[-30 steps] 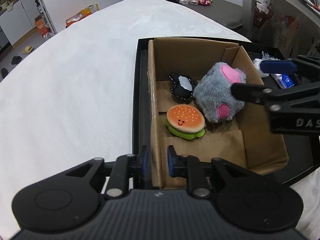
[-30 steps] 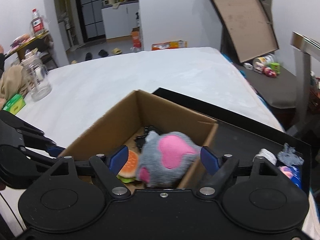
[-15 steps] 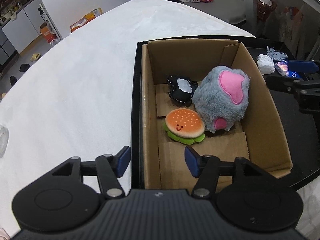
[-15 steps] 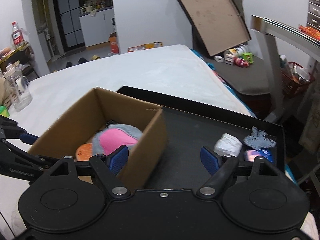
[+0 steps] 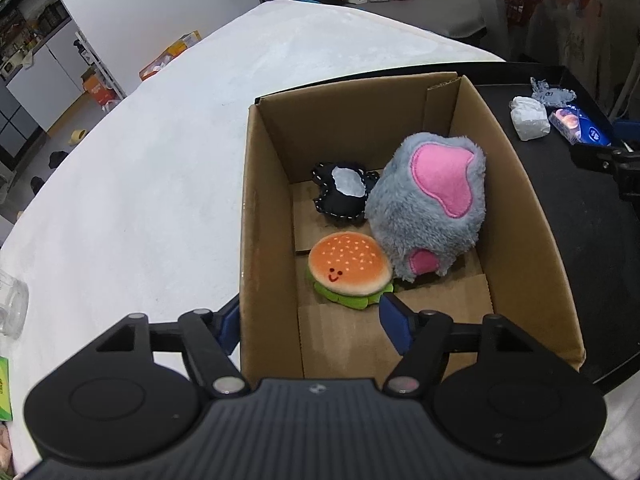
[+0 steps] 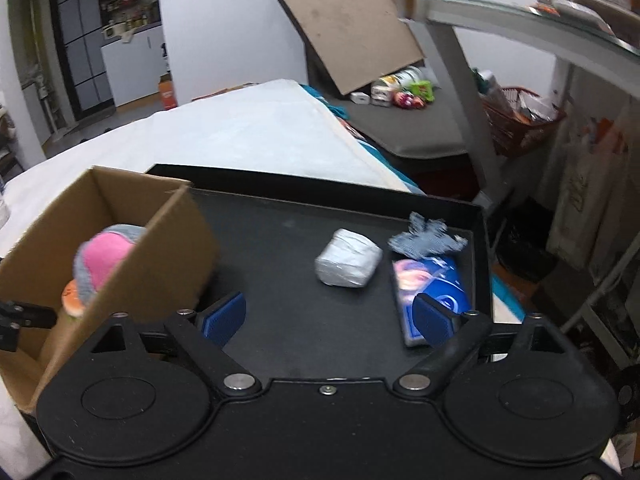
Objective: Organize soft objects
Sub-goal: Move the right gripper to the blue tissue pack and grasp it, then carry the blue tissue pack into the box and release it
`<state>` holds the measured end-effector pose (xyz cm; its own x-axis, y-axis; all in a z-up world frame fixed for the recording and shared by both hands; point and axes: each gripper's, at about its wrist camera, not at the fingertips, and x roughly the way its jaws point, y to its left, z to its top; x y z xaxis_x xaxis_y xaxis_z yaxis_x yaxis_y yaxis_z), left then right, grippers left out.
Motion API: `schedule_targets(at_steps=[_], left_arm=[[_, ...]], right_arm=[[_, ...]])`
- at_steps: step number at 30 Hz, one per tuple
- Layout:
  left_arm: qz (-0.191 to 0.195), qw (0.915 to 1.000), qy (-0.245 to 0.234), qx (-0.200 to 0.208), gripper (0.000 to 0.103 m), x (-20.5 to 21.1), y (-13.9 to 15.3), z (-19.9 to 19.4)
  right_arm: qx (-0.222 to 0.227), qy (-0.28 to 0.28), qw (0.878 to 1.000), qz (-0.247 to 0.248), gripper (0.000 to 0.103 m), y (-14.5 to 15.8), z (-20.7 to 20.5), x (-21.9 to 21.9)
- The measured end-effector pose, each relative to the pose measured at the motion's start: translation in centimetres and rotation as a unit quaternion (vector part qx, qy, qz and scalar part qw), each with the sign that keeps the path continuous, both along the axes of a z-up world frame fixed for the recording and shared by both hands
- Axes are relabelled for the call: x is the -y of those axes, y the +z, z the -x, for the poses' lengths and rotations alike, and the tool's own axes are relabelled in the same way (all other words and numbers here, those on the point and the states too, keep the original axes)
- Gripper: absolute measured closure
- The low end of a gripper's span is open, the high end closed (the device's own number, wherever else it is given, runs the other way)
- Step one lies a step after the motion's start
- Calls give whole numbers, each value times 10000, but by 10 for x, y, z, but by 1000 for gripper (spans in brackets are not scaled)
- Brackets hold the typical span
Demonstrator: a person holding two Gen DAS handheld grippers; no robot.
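Taking the cardboard box [image 5: 532, 240] as landmark: the left claw [image 5: 312, 326] straddles its near left wall, jaws opening, with only that wall between the pads and nothing gripped. Inside the box lie a burger plush [image 5: 348, 270], a dark stitched plush [image 5: 340, 194] behind it, and a grey-and-pink furry plush [image 5: 432, 208] on the right, touching the burger.

Right of the box, on the black tray [image 6: 280, 248], sit a white wrapped bundle [image 6: 347, 264], a scrap of blue-grey fabric [image 6: 426, 238] and a blue packet [image 6: 430, 292]. The right claw [image 6: 330, 318] hovers above the tray, jaws opening and empty. The bundle looks light, squashy and slightly slick; it is probably best pinched across its middle.
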<state>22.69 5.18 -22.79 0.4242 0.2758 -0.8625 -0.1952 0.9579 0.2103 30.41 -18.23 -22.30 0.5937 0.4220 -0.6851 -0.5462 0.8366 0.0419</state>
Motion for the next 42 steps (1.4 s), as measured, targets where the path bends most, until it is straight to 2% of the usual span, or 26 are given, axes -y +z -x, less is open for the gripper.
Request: schedule_targets(at_steps=[5,10,17,23,25,27,28,30,35,42], left_arm=[[-47,10000,53,-22,32,0,-3,-3],[-97,9998,146,-20,32,-3,-4,-7],[-124,9996,245,-45,32,-7,-6,-8],[-133,9997,204,-75,32,-3,-7,-8],[-126,9997,187,-71,32,-2,-6,-7],[-127,9997,172,-68,32,-1,-5,-6],[-128,9998,170,-67,32,-1,-5,-5],[-126,9997,180,-65,32,-2,-4,-4],[-107,9996,275,-55,32,-8,-3,-1],[-93,9996,272,11,32,-9,3,6]], right_arm=[[16,-187,9998,-49,13,-12,-12,15],[228,-277,9993,53,14,-17,-26,24],[272,-282,9991,151,23,-29,-44,33],[49,-253,9987,451,31,-41,-52,24],[120,-236,9978,610,32,-43,-50,21],[54,-225,9972,705,40,-42,-47,18],[-78,-233,9974,672,51,-42,-46,18],[-280,-302,9978,516,52,-43,-43,22],[-391,-348,9978,411,52,-40,-25,19],[-288,-371,9985,281,52,-24,-10,12]])
